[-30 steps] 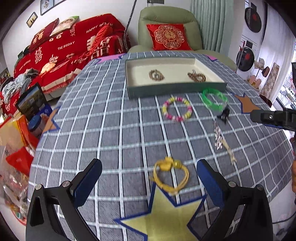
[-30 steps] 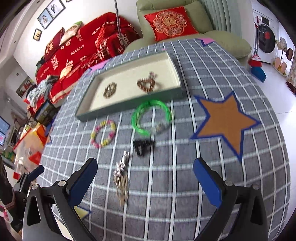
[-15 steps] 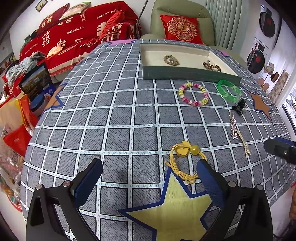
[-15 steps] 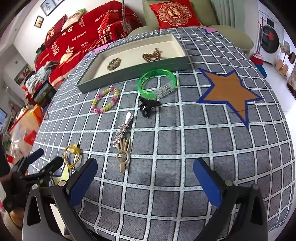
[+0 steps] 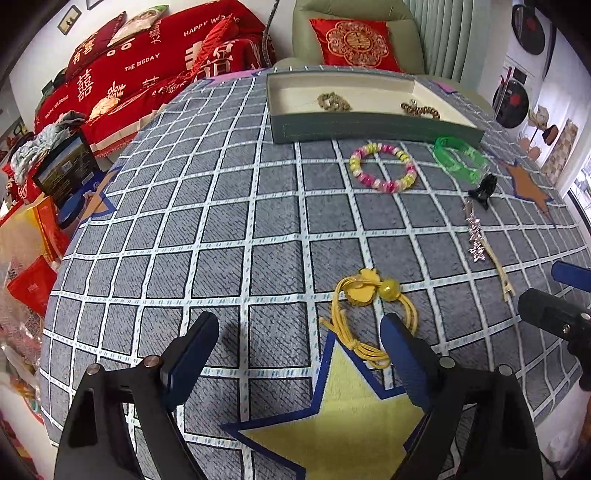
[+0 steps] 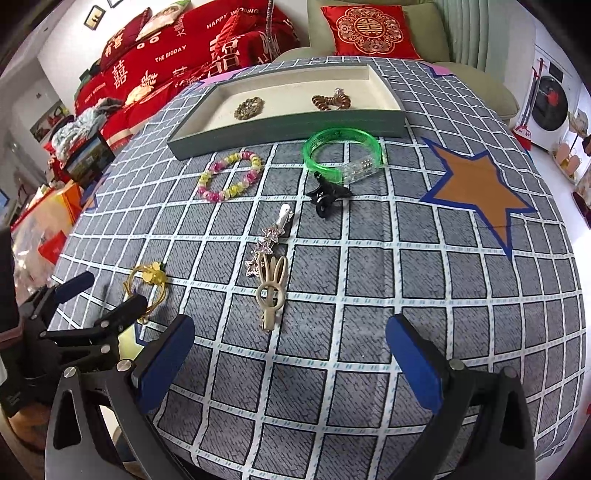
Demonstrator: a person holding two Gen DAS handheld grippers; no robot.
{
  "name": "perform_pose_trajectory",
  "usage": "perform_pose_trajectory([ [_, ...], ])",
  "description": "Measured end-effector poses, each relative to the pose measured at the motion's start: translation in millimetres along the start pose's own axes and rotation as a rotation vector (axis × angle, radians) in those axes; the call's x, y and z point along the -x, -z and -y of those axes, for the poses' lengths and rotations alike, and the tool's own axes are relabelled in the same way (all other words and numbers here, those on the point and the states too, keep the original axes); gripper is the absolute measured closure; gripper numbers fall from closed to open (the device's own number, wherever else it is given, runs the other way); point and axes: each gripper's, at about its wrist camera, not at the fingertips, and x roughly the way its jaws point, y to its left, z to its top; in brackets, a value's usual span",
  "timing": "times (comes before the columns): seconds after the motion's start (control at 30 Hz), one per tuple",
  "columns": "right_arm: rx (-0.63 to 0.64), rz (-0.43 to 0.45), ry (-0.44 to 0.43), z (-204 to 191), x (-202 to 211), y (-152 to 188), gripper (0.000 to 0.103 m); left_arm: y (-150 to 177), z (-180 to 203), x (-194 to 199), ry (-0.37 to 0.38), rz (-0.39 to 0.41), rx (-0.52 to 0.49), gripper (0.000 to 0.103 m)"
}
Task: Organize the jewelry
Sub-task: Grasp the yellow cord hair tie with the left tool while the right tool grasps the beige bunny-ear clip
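Note:
A green tray (image 5: 373, 127) (image 6: 295, 127) at the table's far side holds two brown bracelets. Loose on the cloth lie a pink-yellow bead bracelet (image 5: 382, 166) (image 6: 229, 175), a green bangle (image 5: 460, 158) (image 6: 343, 153), a black claw clip (image 5: 482, 192) (image 6: 327, 195), a star hair clip (image 5: 476, 236) (image 6: 267, 242), a beige rabbit clip (image 6: 271, 291) and a yellow hair tie (image 5: 369, 310) (image 6: 147, 284). My left gripper (image 5: 299, 354) is open, low over the cloth, with the yellow tie by its right finger. My right gripper (image 6: 290, 358) is open and empty, just short of the rabbit clip.
The table wears a grey grid cloth with a yellow star (image 5: 343, 417) and an orange star (image 6: 476, 184). A red sofa (image 5: 129, 74) and a green armchair with a red cushion (image 6: 369, 29) stand behind. Bags and boxes (image 5: 33, 236) lie on the floor at left.
Both grippers have drawn back and lowered toward the near edge of the table. The left gripper has closed in on the yellow hair tie. Both stay open.

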Motion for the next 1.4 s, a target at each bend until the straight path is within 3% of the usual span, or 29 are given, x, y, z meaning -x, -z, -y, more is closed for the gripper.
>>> perform_pose_trajectory([
  [0.3,0.040,-0.011,0.041,-9,-13,-3,0.008,-1,1,-2,-0.004,0.004,-0.013,0.004],
  [0.5,0.063,-0.027,0.052,-18,-24,-3,0.009,0,6,1,-0.001,0.009,-0.026,0.010],
  [0.6,0.089,-0.019,0.083,-22,-27,-3,0.011,0,10,2,0.034,0.013,-0.037,0.025],
  [0.77,0.127,-0.008,0.116,-25,-25,-4,0.029,1,17,5,0.073,0.022,-0.071,0.045],
  [0.83,0.132,-0.006,0.115,-25,-24,-5,0.041,1,19,6,0.085,0.021,-0.078,0.053],
  [0.93,0.138,-0.007,0.111,-26,-24,-7,0.049,2,24,8,0.082,0.028,-0.099,0.059],
  [0.97,0.142,-0.007,0.110,-26,-23,-7,0.050,3,25,8,0.098,0.029,-0.099,0.070],
  [1.07,0.145,-0.009,0.107,-27,-24,-7,0.052,3,25,8,0.100,0.031,-0.095,0.076],
  [1.13,0.144,-0.011,0.105,-27,-23,-7,0.052,3,24,8,0.105,0.030,-0.090,0.088],
  [1.27,0.149,-0.012,0.104,-28,-23,-8,0.065,2,18,8,0.141,0.020,-0.054,0.088],
  [1.33,0.147,-0.011,0.102,-28,-22,-9,0.086,2,16,8,0.151,0.018,-0.043,0.088],
  [1.4,0.144,-0.011,0.097,-26,-22,-8,0.093,3,14,9,0.165,0.016,-0.031,0.088],
])
